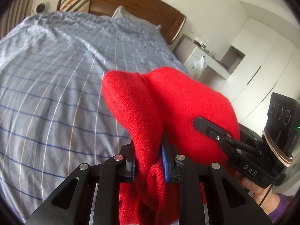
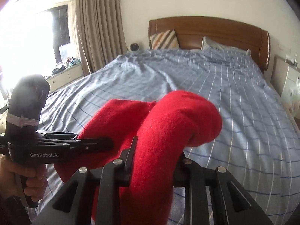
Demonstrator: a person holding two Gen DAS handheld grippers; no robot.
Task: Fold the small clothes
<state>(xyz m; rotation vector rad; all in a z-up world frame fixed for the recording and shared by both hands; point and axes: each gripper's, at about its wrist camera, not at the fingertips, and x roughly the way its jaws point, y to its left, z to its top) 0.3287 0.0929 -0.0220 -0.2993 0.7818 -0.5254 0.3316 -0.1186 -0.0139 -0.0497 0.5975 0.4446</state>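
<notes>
A small red knitted garment (image 1: 161, 108) hangs in the air above the bed, held by both grippers. My left gripper (image 1: 148, 161) is shut on a bunched edge of it, the cloth flopping forward over the fingers. My right gripper (image 2: 155, 161) is shut on another part of the red garment (image 2: 168, 123), which curls over its fingers. In the left wrist view the right gripper (image 1: 202, 123) reaches into the cloth from the right. In the right wrist view the left gripper (image 2: 106, 144) reaches in from the left. The fingertips are hidden by cloth.
A bed with a blue striped cover (image 1: 56, 71) lies below and ahead, with a wooden headboard (image 2: 215, 28) and pillows (image 2: 165, 39). A white nightstand (image 1: 204, 56) and wardrobes stand to the right. Curtains (image 2: 97, 26) and a window are at the left.
</notes>
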